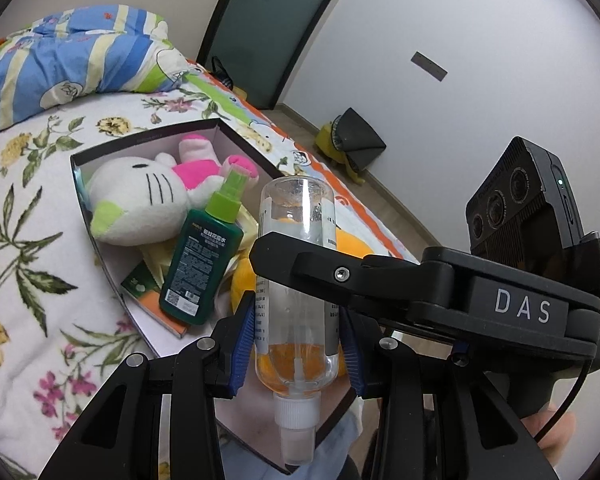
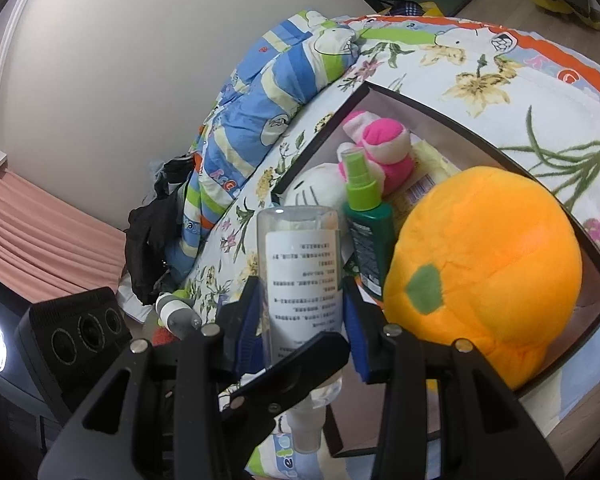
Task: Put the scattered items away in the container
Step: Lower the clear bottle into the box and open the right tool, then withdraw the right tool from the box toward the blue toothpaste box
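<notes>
Fingers (image 1: 242, 354) of both grippers clamp tight on the clear bottle (image 1: 296, 300), L gripper (image 1: 296, 354) & R gripper (image 2: 304, 328) together, cap toward cameras, above box (image 1: 112, 148) on bed. Inside: white plush cat (image 1: 140, 200), green spray bottle (image 1: 204, 256), orange plush (image 2: 488, 264). Bottle has a little liquid, white label.

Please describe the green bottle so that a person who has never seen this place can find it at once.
On the flowered bed cover stands an open box with toys inside. The green bottle lies in it, leaning against the white cat toy and near the orange plush fruit. It is the only dark green thing there, with a bright lime spray top; the clear bottle held in the grippers has a white one.
</notes>
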`<state>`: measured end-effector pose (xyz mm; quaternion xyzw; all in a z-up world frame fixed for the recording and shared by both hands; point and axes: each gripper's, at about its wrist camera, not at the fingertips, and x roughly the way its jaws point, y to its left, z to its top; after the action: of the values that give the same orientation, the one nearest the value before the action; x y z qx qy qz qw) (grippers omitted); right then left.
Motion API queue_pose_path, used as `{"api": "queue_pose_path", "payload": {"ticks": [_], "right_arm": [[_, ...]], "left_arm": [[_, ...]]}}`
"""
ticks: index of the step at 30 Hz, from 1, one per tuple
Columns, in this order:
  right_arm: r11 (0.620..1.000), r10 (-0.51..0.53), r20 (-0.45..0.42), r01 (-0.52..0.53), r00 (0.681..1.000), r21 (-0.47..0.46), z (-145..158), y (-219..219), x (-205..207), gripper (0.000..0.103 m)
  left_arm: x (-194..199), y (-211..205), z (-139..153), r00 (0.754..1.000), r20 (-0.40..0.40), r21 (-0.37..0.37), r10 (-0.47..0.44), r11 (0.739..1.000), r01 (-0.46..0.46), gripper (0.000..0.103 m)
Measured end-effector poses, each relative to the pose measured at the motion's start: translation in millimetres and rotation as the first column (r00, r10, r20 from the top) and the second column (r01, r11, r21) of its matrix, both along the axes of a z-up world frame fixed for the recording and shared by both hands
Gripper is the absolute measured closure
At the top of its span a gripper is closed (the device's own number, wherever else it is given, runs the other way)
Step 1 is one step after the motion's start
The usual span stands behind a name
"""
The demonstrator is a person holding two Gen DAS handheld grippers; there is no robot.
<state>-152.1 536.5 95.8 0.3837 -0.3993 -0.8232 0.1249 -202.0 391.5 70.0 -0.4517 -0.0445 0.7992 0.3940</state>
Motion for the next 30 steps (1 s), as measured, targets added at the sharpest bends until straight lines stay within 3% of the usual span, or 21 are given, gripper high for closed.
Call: {"api": "queue_pose_path", "payload": {"ticks": [5, 7, 9, 10, 11, 19, 30], "right_arm": [[1.000, 0.008, 0.009, -0.007, 1.000, -0.010, -6.9, -2.0, -3.8, 0.059], [1.000, 0.004, 0.023, -0.004, 1.000, 0.009, -6.9, -4.2, -5.1, 0.035], [0.998, -0.005, 0.016, 0.004, 1.000, 0.059, -2.6, -7.9, -3.8, 0.026], [0.996, -0.008, 0.007, 0.007, 1.000, 0.086, 0.3, -10.2, -2.3, 0.023], [0.994, -0.009, 0.000, 0.009, 1.000, 0.108, 3.2, -12.6, -1.0, 0.022], [0.990, -0.019, 0.002, 0.018, 1.000, 0.142, 13.9, -22.5, 8.8, 0.003], [0.981, -0.009, -0.017, 0.012, 1.000, 0.191, 42.3, -60.8, 30.7, 0.000]], "left_arm": [[-2.2, -2.2, -5.6, 1.000, 0.002, -0.013, 0.014, 1.000, -0.014, 0.063], [-4.1, -5.6, -7.9, 0.999, 0.008, -0.029, 0.041, 0.999, -0.041, 0.060], [-5.6, -8.6, -10.4, 0.998, 0.023, -0.041, 0.060, 0.997, -0.059, 0.045], [-5.9, -11.1, -10.5, 0.997, 0.027, -0.038, 0.072, 0.997, -0.071, 0.037], [-5.5, -14.2, -9.8, 0.996, 0.026, -0.029, 0.080, 0.996, -0.080, 0.035], [1.3, -32.6, -4.2, 0.989, 0.034, -0.079, 0.146, 0.987, -0.143, 0.033], [19.8, -95.6, 26.1, 0.971, -0.042, -0.111, 0.234, 0.965, -0.238, 0.033]]}}
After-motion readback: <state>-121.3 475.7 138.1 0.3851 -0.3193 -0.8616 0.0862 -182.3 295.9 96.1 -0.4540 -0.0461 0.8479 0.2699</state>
